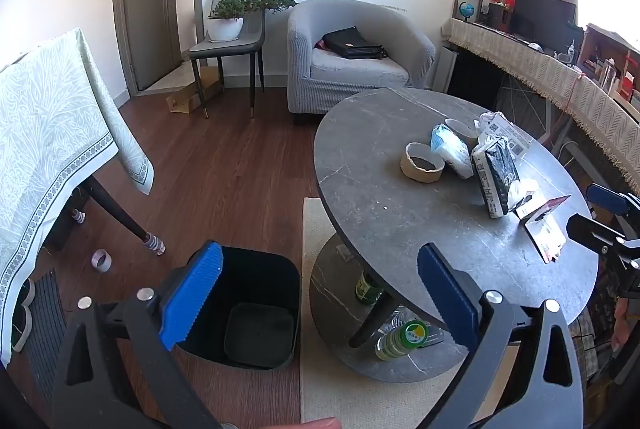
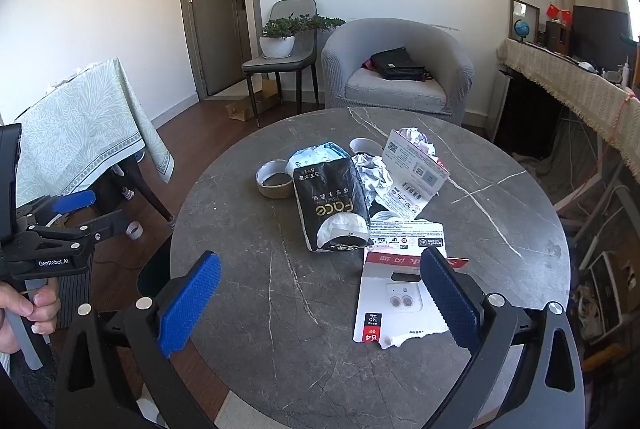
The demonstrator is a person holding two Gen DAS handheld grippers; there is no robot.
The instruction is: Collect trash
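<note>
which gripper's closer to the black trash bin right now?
Left. The left gripper hangs open right over the black bin on the floor; the right gripper is open over the round table, above the torn card packaging.

On the one round table (image 2: 248, 309): two tape rolls (image 2: 274, 182), one black tissue pack (image 2: 332, 205), one blue-white bag (image 2: 316, 154), two torn cards (image 2: 400, 293). One black bin (image 1: 256, 309) on the floor, two green-capped bottles (image 1: 400, 341) under the table.

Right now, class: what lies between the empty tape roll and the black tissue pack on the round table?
A crumpled white-and-blue plastic bag lies between tape roll and tissue pack; both wrist views show it.
</note>
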